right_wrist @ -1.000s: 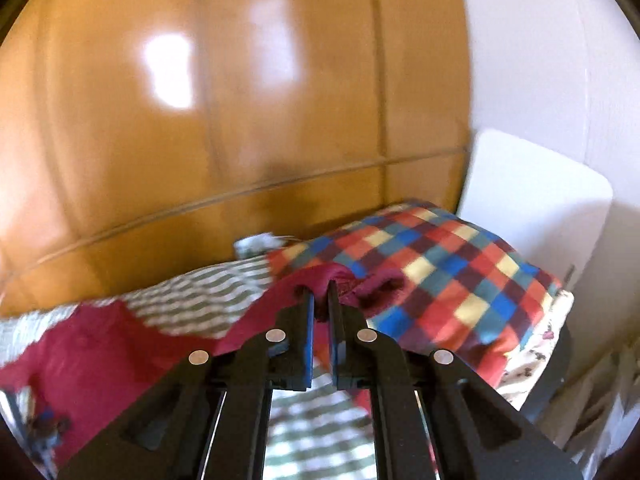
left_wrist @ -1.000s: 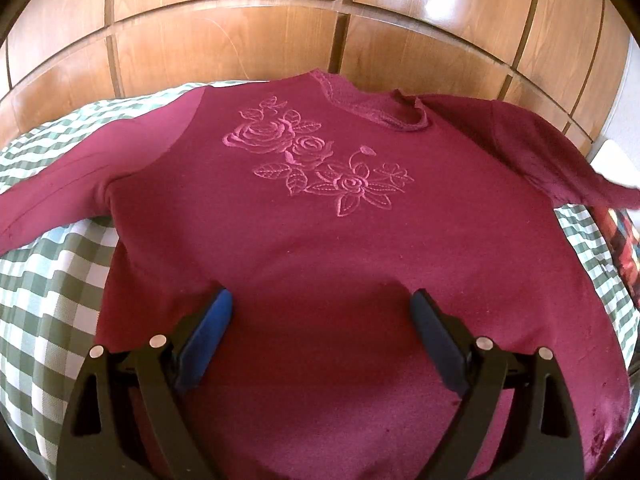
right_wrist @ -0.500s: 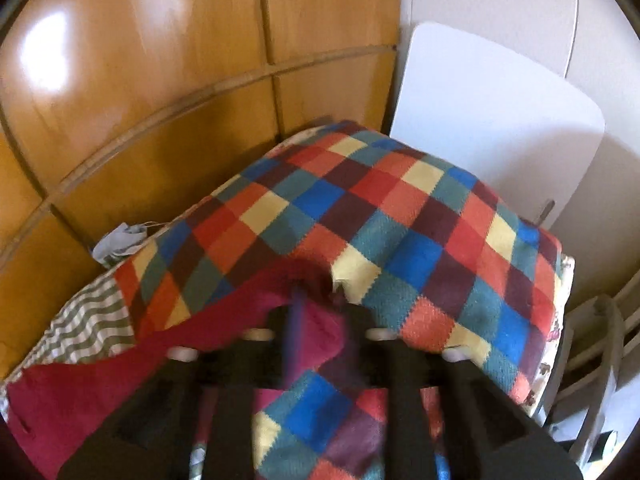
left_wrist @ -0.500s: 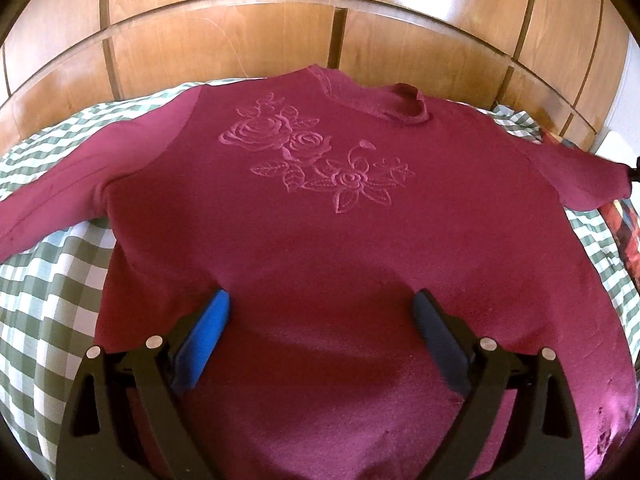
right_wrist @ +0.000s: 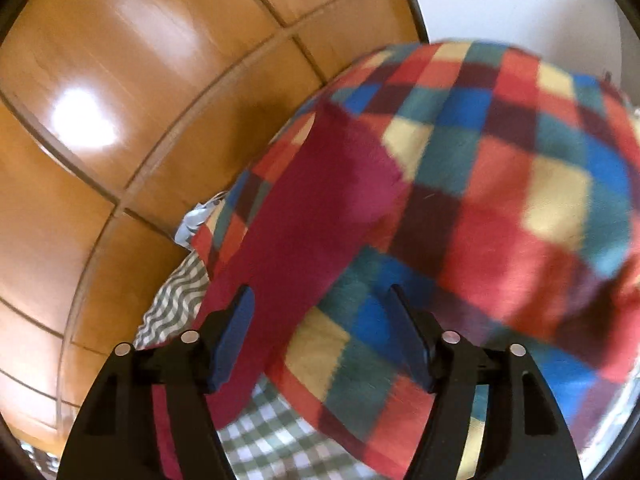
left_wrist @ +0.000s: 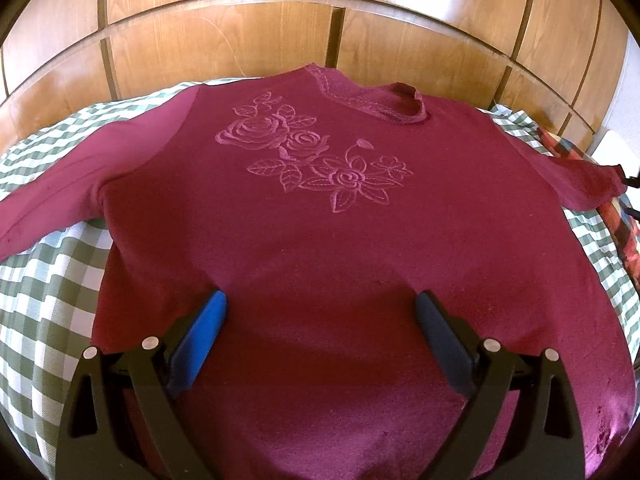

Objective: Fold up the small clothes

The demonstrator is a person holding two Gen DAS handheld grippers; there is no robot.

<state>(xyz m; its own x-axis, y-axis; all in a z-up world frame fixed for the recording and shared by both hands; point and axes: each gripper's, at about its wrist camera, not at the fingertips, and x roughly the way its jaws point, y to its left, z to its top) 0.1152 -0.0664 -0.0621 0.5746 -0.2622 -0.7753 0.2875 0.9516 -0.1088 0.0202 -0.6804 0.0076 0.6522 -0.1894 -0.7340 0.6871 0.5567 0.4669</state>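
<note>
Right tool [right_wrist: 320, 312] was pinching the sleeve [right_wrist: 312, 216]; now spread, sleeve dropped on the checkered blanket [right_wrist: 500, 184]. Left tool [left_wrist: 320, 312] still spread over the one maroon sweater [left_wrist: 320, 248].

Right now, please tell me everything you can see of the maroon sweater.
The maroon sweater lies flat, front up, on a green-checked cloth, both sleeves spread. Soft knit, with tone-on-tone embroidered roses on the chest and a stitched round collar. Its right sleeve rests on a multicolored checked pillow. Both grippers are open above it.
</note>
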